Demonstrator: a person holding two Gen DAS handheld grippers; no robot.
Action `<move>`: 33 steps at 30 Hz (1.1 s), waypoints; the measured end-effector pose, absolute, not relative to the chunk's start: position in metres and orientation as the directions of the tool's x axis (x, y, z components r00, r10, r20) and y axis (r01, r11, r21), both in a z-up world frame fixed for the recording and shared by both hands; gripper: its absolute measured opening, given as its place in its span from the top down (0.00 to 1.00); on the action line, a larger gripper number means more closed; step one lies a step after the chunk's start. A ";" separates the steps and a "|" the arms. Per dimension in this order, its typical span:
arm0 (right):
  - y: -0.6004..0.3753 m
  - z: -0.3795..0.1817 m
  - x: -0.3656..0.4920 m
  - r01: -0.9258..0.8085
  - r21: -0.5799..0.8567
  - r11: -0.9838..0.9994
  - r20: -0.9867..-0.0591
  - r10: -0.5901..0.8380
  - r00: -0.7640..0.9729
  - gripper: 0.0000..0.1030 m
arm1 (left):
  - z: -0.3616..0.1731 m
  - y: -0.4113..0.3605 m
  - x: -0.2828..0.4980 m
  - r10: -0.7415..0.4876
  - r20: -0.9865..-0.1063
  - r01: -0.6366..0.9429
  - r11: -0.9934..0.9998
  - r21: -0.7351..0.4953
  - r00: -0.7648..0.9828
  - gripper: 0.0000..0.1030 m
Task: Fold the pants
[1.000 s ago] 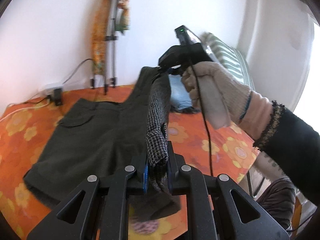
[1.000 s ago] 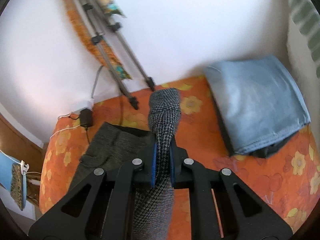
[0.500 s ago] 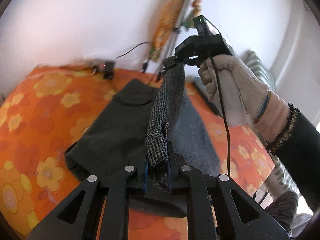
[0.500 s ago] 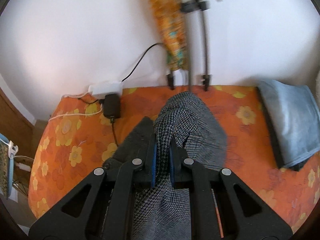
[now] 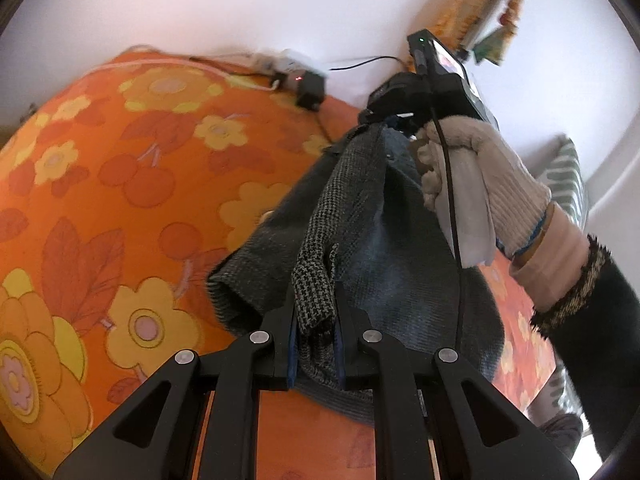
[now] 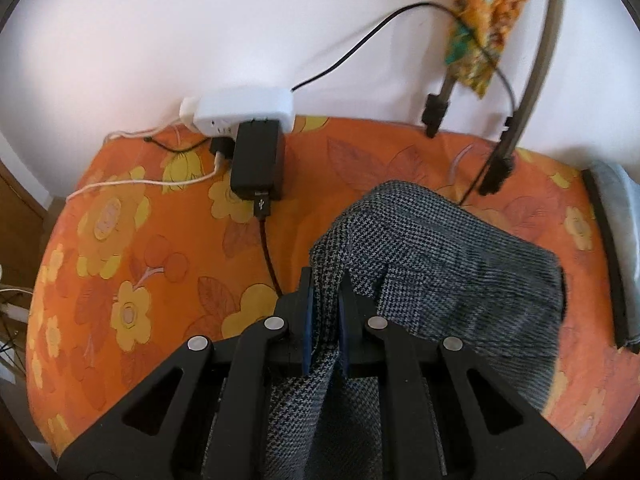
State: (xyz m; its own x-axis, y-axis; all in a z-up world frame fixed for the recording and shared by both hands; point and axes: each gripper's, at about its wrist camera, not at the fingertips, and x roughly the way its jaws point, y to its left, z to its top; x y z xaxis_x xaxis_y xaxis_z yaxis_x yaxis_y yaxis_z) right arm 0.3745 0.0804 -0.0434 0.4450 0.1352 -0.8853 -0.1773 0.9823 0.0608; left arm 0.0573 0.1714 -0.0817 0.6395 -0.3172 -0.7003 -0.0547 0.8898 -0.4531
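1. Two grippers, both clamped on the pants (image 5: 360, 240). Our left gripper (image 5: 314, 320) has its jaws pinched on a bunched houndstooth edge; our right gripper (image 6: 324, 316) is pinched the same way on another part of the edge.
2. Pants location: lifted along the held edge, which spans between the two grippers, with the rest draped down onto the orange flowered tabletop (image 5: 120, 200). In the right wrist view the cloth humps up just beyond the jaws and falls off to the right, towards the folded blue fabric (image 6: 618, 216) at the tabletop's right edge.
3. Landmark check: the white power strip (image 6: 240, 110) and black charger (image 6: 258, 164) sit at the wall, beyond the pants and to the left. The charger's cable (image 6: 268, 256) runs close to the pants' left edge.
4. Step, as we read it: mid-fold. We are carrying one half of the pants over the other; the fold is not laid down yet.
5. Next move calls for: keep both grips closed, hold the edge taut between us, and lower it level so the carried edge lands square on the edge lying on the tabletop. Release only once the cloth is flat.
6. Watch: keep the fabric clear of the cable on the way down. We cannot tell how well the lower layer is spread; most of it is hidden.
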 end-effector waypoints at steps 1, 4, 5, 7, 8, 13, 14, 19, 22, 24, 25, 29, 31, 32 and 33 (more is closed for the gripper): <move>0.084 -0.046 0.375 -0.179 0.056 0.982 -0.886 0.132 0.444 0.90 | -0.084 0.176 0.059 -0.316 -0.703 -0.063 0.888 -0.456 0.637 0.88; 0.090 -0.056 0.378 -0.185 0.032 0.982 -0.889 0.113 0.444 0.90 | -0.089 0.181 0.065 -0.310 -0.715 -0.079 0.887 -0.454 0.627 0.88; 0.091 -0.058 0.379 -0.187 0.032 0.982 -0.890 0.113 0.441 0.90 | -0.090 0.181 0.066 -0.305 -0.718 -0.083 0.889 -0.450 0.626 0.88; 0.094 -0.060 0.380 -0.203 0.031 0.979 -0.893 0.118 0.434 0.87 | -0.091 0.182 0.068 -0.290 -0.724 -0.091 0.895 -0.437 0.626 0.88; 0.094 -0.058 0.380 -0.205 0.032 0.978 -0.891 0.121 0.437 0.79 | -0.092 0.181 0.069 -0.286 -0.728 -0.094 0.897 -0.433 0.623 0.88; 0.079 -0.024 0.364 -0.254 0.067 0.965 -0.850 0.188 0.491 0.57 | -0.096 0.182 0.073 -0.263 -0.741 -0.103 0.907 -0.408 0.617 0.86; 0.075 -0.017 0.360 -0.264 0.062 0.962 -0.844 0.192 0.501 0.57 | -0.095 0.182 0.073 -0.253 -0.742 -0.107 0.910 -0.400 0.620 0.84; 0.028 0.030 0.301 -0.320 0.135 0.938 -0.805 0.292 0.517 0.56 | -0.091 0.184 0.074 -0.215 -0.749 -0.122 0.922 -0.367 0.627 0.80; -0.009 0.043 0.249 -0.343 0.157 0.926 -0.791 0.325 0.518 0.52 | -0.087 0.186 0.072 -0.175 -0.753 -0.139 0.932 -0.334 0.634 0.76; -0.038 0.042 0.204 -0.351 0.140 0.926 -0.796 0.316 0.516 0.52 | -0.082 0.191 0.069 -0.148 -0.748 -0.156 0.934 -0.320 0.647 0.76; -0.047 0.038 0.191 -0.353 0.136 0.926 -0.801 0.312 0.511 0.52 | -0.079 0.193 0.066 -0.145 -0.741 -0.164 0.931 -0.327 0.656 0.76; -0.081 0.009 0.130 -0.355 0.111 0.928 -0.847 0.275 0.455 0.52 | -0.058 0.190 0.053 -0.153 -0.703 -0.135 0.932 -0.337 0.695 0.76; -0.089 -0.004 0.110 -0.360 0.107 0.927 -0.863 0.266 0.429 0.52 | -0.046 0.177 0.044 -0.174 -0.687 -0.086 0.941 -0.326 0.706 0.76; -0.091 -0.010 0.100 -0.364 0.106 0.925 -0.867 0.266 0.422 0.52 | -0.042 0.169 0.040 -0.183 -0.682 -0.060 0.947 -0.316 0.708 0.74; -0.093 -0.014 0.094 -0.371 0.109 0.922 -0.868 0.270 0.416 0.52 | -0.039 0.156 0.033 -0.203 -0.679 -0.022 0.951 -0.308 0.706 0.72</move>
State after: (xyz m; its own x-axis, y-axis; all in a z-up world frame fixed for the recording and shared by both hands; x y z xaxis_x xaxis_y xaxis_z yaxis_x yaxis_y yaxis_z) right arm 0.0940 -0.0935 -0.0138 0.4160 0.2701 -0.8683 -0.3708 0.9223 0.1093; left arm 0.0329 0.1565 -0.0385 0.7057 -0.2035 -0.6786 -0.0221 0.9511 -0.3082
